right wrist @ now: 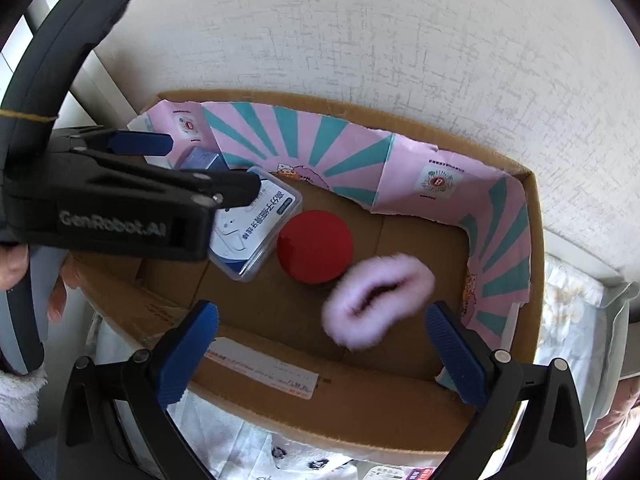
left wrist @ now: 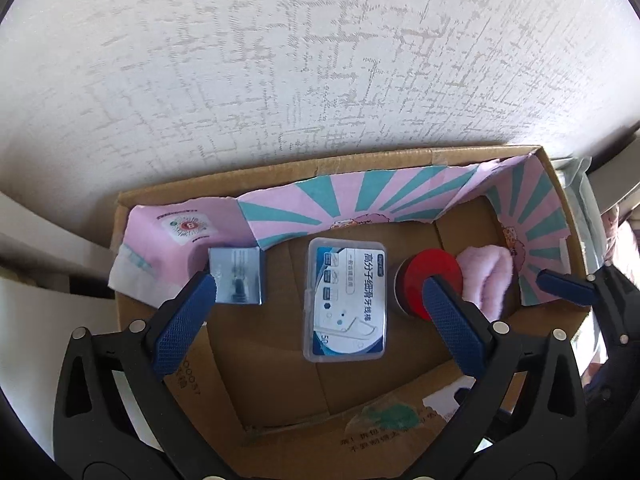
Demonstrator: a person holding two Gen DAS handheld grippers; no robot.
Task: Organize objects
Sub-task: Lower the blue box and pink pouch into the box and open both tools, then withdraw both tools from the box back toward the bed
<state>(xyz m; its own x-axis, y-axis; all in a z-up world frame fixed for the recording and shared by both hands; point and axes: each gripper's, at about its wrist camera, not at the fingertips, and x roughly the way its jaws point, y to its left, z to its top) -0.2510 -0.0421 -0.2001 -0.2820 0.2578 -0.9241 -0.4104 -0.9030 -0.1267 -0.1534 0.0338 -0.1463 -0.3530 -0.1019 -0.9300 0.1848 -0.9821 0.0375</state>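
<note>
a shallow brown cardboard box [left wrist: 416,420] lined along its far and right walls with pink paper printed in teal rays [left wrist: 360,196] sits against a white textured wall [left wrist: 280,60]. four things lie on its floor. a clear plastic case with a blue and white printed label [left wrist: 346,298] lies flat in the middle. to its left, near the far left corner, stands a small grey-blue rectangular box [left wrist: 237,275]. just right of the case sits a round jar with a red lid [left wrist: 428,280], and beside that a fluffy pale pink ring of fur [right wrist: 378,298], which looks blurred in the right wrist view.

the left gripper [left wrist: 320,312] hangs over the box with its blue-padded jaws wide apart and nothing between the pads; the clear case lies below the gap. the right gripper [right wrist: 320,344] also has its jaws spread wide, holding nothing, with the pink fur ring lying on the box floor beyond them.
</note>
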